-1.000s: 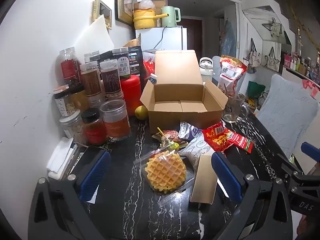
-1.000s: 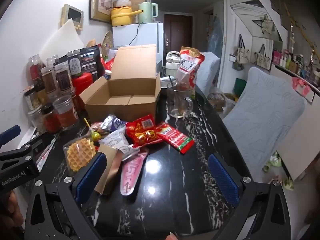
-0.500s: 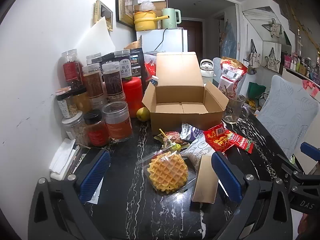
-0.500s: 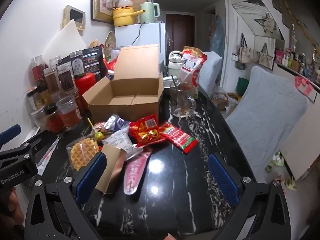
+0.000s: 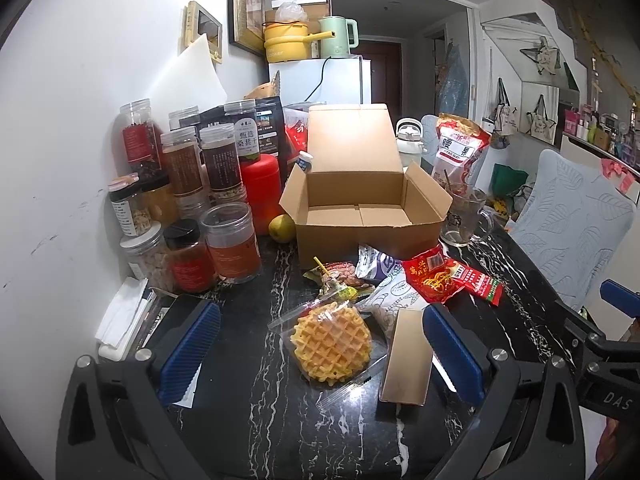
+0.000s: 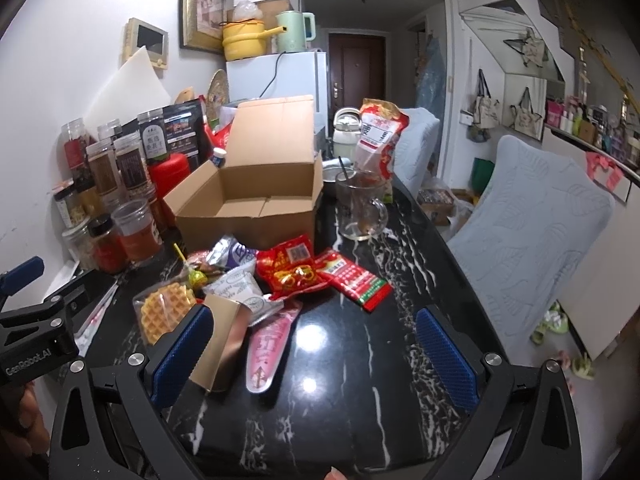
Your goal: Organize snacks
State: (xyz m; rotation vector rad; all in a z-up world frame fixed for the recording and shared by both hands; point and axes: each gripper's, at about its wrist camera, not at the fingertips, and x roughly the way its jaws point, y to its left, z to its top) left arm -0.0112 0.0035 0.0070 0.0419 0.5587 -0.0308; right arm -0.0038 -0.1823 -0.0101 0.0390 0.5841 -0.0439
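Observation:
An open, empty cardboard box [image 5: 360, 216] [image 6: 256, 208] stands on the black marble table. In front of it lies a heap of snacks: a wrapped waffle [image 5: 330, 342] [image 6: 164, 314], a gold packet [image 5: 406, 362] [image 6: 224, 344], a white pouch [image 5: 394, 300] [image 6: 240, 290], two red packets [image 5: 434, 278] [image 6: 292, 272], a purple-silver packet [image 5: 374, 266] and a pink packet [image 6: 268, 350]. My left gripper [image 5: 318, 354] is open, hovering above the waffle. My right gripper [image 6: 314, 358] is open, empty, above the table near the pink packet.
Several jars [image 5: 228, 236] and a red canister [image 5: 262, 190] stand along the left wall. A lemon [image 5: 282, 229] sits beside the box. A glass mug [image 5: 464, 214] [image 6: 360, 210] and a tall red bag [image 5: 460, 152] stand right of the box. Grey chairs [image 6: 528, 236] flank the table's right edge.
Both grippers have drawn back and risen slightly; the box and snacks look a little farther away. Both jaws stay open. Nothing on the table has moved.

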